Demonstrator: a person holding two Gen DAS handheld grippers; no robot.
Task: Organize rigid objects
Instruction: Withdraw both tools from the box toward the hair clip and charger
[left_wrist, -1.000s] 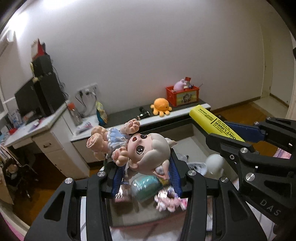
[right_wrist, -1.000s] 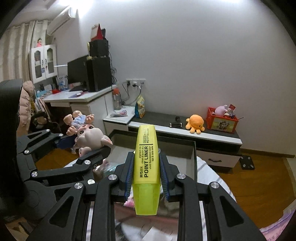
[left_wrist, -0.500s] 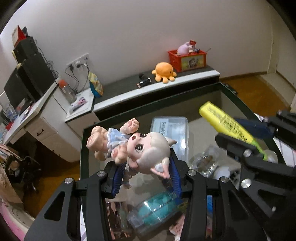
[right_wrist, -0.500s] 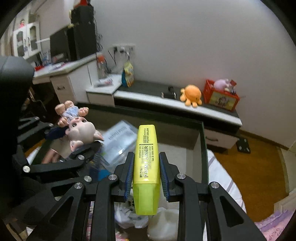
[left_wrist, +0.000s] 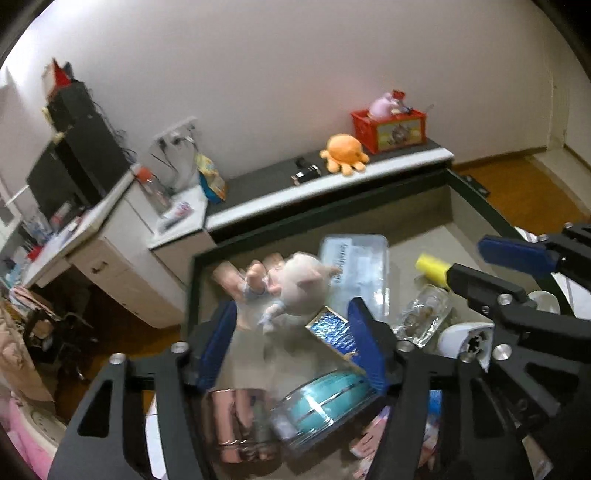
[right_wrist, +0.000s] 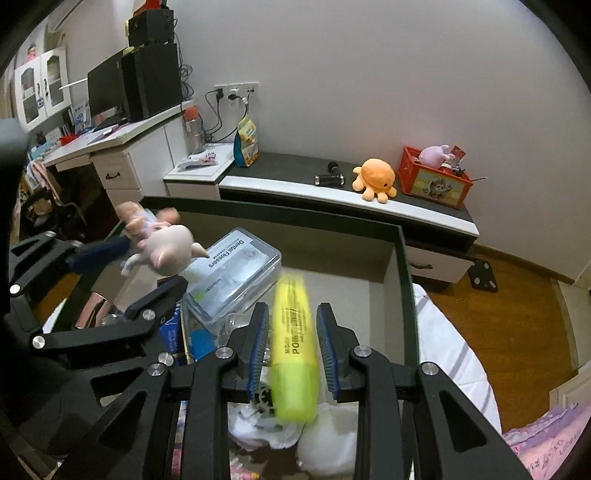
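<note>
Over bin (left_wrist: 476, 199): both tools newly parted, doll (left_wrist: 295, 284) and highlighter (right_wrist: 293, 343) loose.

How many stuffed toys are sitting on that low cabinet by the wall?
2: an orange octopus on the cabinet top, and a pink plush in the red crate beside it. The crate may hide more.

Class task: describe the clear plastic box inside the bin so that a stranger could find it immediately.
Find the dark-rimmed bin in front of the low cabinet. Towards its far side lies the clear plastic box, flat and lidded. Its white label reading "Dental Flossers" sets it apart from the yellow highlighter nearby.
</note>
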